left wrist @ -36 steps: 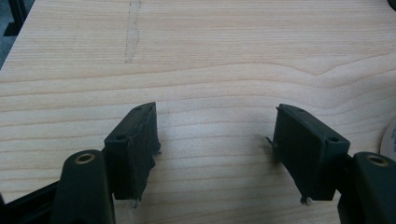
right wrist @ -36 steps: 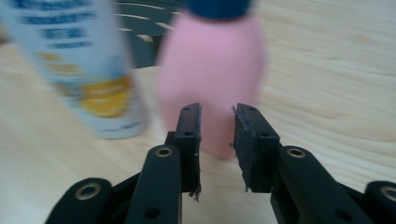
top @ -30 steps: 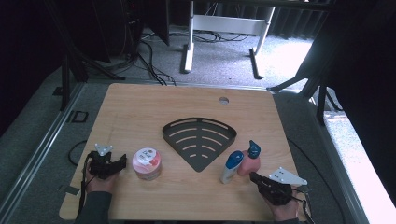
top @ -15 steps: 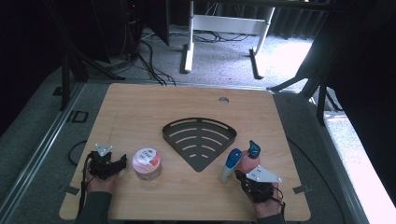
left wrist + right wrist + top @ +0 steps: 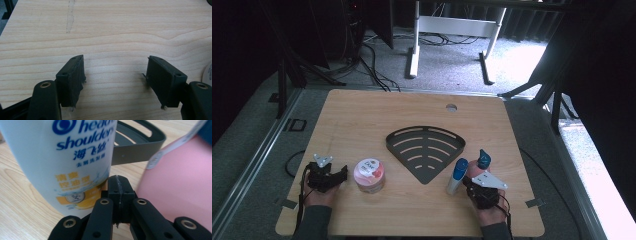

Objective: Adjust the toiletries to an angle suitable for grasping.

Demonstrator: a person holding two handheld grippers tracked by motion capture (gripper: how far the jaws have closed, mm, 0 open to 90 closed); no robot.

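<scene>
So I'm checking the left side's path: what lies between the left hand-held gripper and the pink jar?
Only bare wooden table separates the left hand-held gripper from the pink jar, in the high view.

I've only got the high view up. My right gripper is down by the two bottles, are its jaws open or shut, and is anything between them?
Observer: Shut. In the right gripper view the right gripper has its pads pressed together with nothing between them.
Operator: Where does its tip sit relative to the bottles?
Observer: It points into the gap between the white shampoo bottle and the pink bottle, both close up.
Operator: And the left one?
Observer: The left gripper is open over bare table, nothing between the jaws; the edge of the pink-lidded jar shows at that view's right.
</scene>
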